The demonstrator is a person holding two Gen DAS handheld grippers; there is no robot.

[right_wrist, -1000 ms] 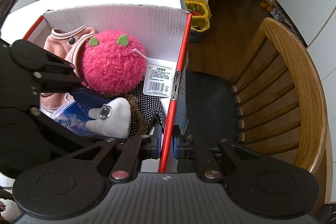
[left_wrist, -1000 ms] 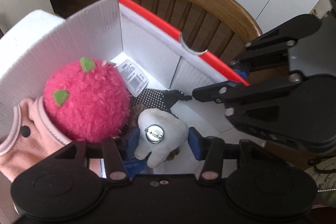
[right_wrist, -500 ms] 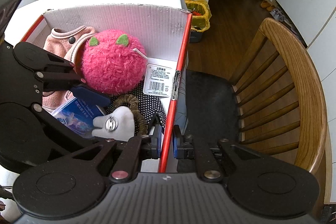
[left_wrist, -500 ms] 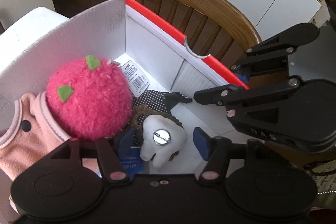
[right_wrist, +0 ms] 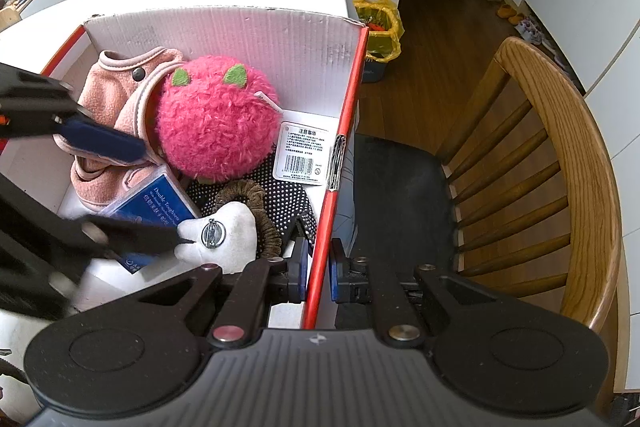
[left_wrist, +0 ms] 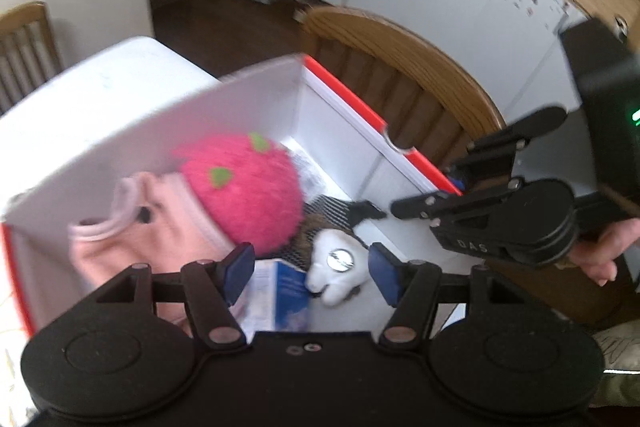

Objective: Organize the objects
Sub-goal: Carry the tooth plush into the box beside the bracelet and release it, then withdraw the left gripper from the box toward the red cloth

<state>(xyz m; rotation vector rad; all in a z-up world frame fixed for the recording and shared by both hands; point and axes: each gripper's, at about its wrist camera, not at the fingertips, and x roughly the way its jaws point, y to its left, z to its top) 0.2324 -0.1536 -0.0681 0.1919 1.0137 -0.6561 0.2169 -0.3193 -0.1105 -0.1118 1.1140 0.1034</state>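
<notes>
Left tongs [left_wrist: 310,273] released, lifted clear above white tooth plush [right_wrist: 222,233]; plush now lies in box [right_wrist: 224,27] beside pink fuzzy ball [right_wrist: 216,117]. Right tongs [right_wrist: 318,269] stay clenched on red box rim. Item stowed.

Two matte black plastic handheld grippers are seen. The left gripper [left_wrist: 310,269] is fitted with blue rubber pads [left_wrist: 237,269], silver and pinkish pivot screws, and round discs at the lower corners of the frame. On the right gripper [right_wrist: 318,269] a ribbed grey housing is seen; "DAS" lettering and a green light are shown at the right edge of the left view.
</notes>
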